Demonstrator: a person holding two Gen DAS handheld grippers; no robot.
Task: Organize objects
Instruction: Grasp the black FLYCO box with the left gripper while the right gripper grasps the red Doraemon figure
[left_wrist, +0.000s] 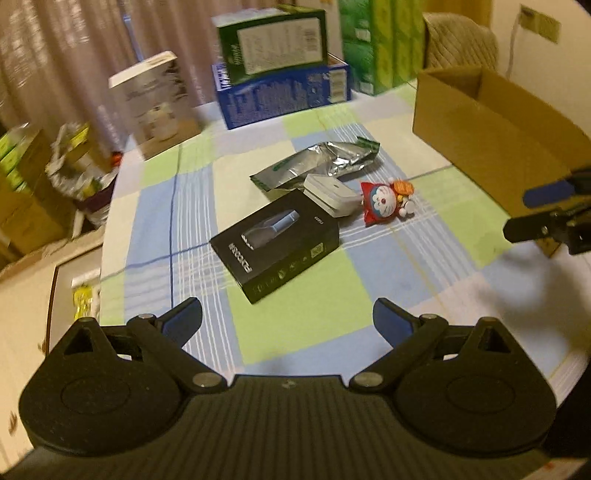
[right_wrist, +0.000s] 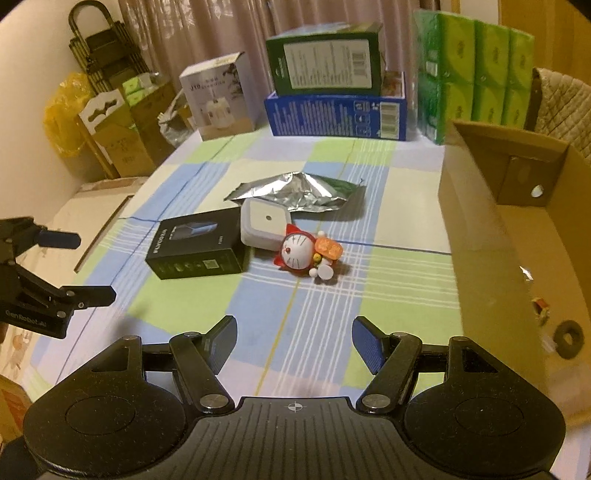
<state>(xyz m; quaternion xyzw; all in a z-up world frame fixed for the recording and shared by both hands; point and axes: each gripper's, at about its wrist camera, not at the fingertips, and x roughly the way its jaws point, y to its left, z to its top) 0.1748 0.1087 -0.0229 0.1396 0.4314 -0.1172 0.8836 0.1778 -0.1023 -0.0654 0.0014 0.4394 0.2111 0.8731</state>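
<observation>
On the checked tablecloth lie a black product box, a small white square case, a silver foil pouch and a red Doraemon toy. An open cardboard box stands at the right. My left gripper is open and empty, just short of the black box. My right gripper is open and empty, short of the toy.
Stacked blue and green boxes, a white appliance box and green tissue packs stand along the far edge. Cartons and bags sit on the floor at the left. Small items lie inside the cardboard box.
</observation>
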